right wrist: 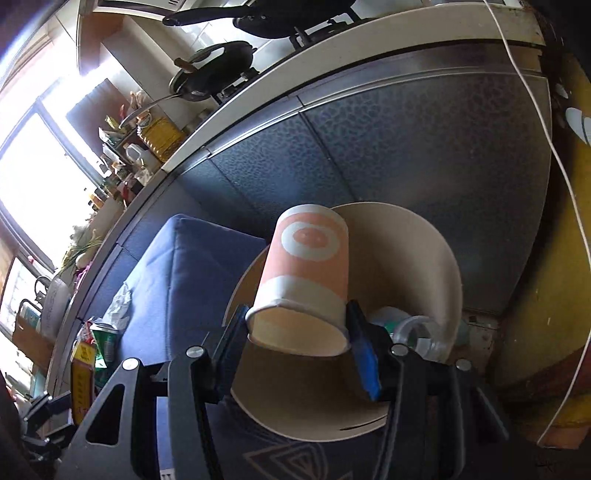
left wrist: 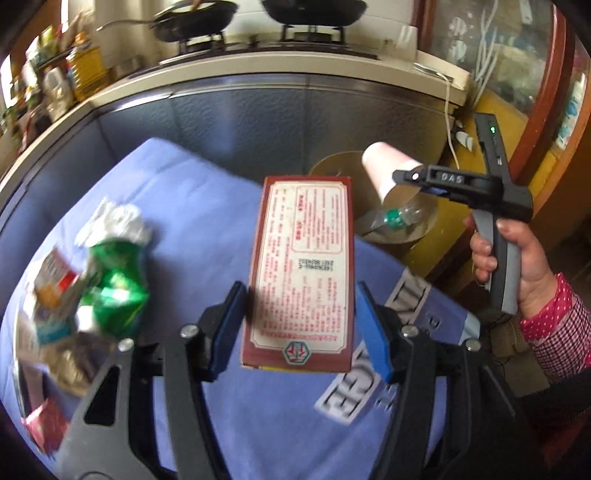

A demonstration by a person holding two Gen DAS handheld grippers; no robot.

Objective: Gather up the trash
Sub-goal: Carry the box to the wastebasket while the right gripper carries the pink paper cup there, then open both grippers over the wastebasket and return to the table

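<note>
My left gripper (left wrist: pixel 299 325) is shut on a red carton box (left wrist: pixel 301 266) with a printed white label, held above the blue cloth (left wrist: pixel 207 229). My right gripper (right wrist: pixel 299 347) is shut on a pink and white paper cup (right wrist: pixel 308 273), held on its side over the round beige bin (right wrist: pixel 406 258). The cup (left wrist: pixel 388 170) and right gripper (left wrist: pixel 417 177) also show in the left wrist view, above the bin (left wrist: pixel 332 162). A clear plastic bottle with a green cap (left wrist: pixel 402 216) lies in the bin.
Crumpled trash lies on the cloth at left: a green wrapper (left wrist: pixel 118 288), white paper (left wrist: pixel 118 221), small cartons (left wrist: pixel 51 288). A kitchen counter with a stove and pans (left wrist: pixel 258 33) stands behind. A white cable (right wrist: pixel 554 155) hangs at right by a yellow cabinet (right wrist: pixel 543 295).
</note>
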